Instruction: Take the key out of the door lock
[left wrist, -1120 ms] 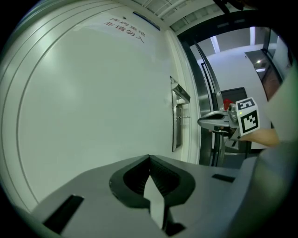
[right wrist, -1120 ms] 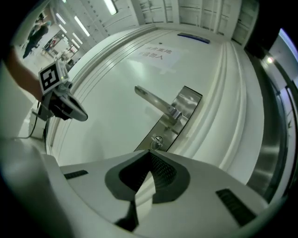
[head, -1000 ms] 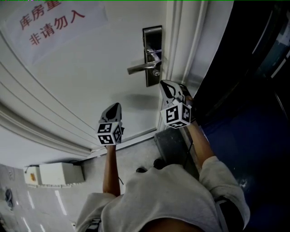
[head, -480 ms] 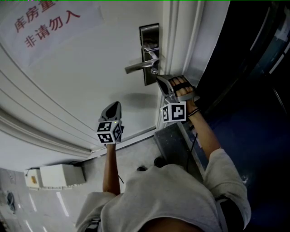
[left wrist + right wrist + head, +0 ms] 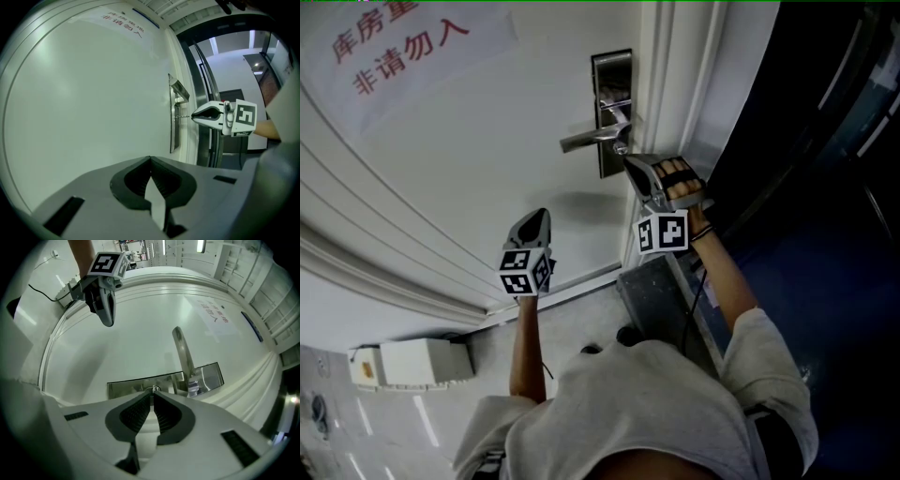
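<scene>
A steel lock plate [image 5: 612, 112] with a lever handle [image 5: 591, 139] sits at the right edge of the white door. The key [image 5: 153, 389] sticks out of the plate below the lever; in the left gripper view its thin shaft [image 5: 183, 116] runs from the plate to the jaw tips. My right gripper [image 5: 630, 161] is at the lock, shut on the key's head. My left gripper [image 5: 539, 214] hangs lower left, away from the door, jaws shut and empty.
A paper sign with red characters [image 5: 403, 42] is stuck on the door at upper left. The white door frame [image 5: 680, 84] runs right of the lock, with a dark opening [image 5: 825, 187] beyond. A white box [image 5: 412, 361] lies on the floor.
My right gripper has risen from below the lock to the keyhole and rolled over, its tips now at the key. The left gripper has barely moved.
</scene>
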Motion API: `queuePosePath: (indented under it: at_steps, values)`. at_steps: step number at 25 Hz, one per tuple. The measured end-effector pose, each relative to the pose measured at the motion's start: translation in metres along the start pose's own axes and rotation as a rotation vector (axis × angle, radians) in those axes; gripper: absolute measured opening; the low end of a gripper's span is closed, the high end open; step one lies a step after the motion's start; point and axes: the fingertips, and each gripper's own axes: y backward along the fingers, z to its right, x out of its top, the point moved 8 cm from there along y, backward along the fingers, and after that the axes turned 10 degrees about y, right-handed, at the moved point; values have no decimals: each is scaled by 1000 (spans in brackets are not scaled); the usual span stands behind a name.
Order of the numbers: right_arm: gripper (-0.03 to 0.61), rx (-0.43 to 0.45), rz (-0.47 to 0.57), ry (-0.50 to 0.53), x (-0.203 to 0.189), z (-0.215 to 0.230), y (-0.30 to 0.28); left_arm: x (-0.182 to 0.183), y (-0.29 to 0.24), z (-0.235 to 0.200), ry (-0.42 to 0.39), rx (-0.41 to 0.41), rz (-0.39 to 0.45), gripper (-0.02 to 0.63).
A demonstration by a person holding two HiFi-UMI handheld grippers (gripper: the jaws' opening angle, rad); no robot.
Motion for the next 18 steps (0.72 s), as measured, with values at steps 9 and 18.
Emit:
queuePosePath:
  at_steps: [9, 18]
  values:
    - [163, -3, -43, 80, -2, -3, -15, -3, -2, 2, -2, 0, -3, 18]
    - [105, -40, -50, 94, 0, 1, -32, -1, 0, -2, 2, 16, 3, 18]
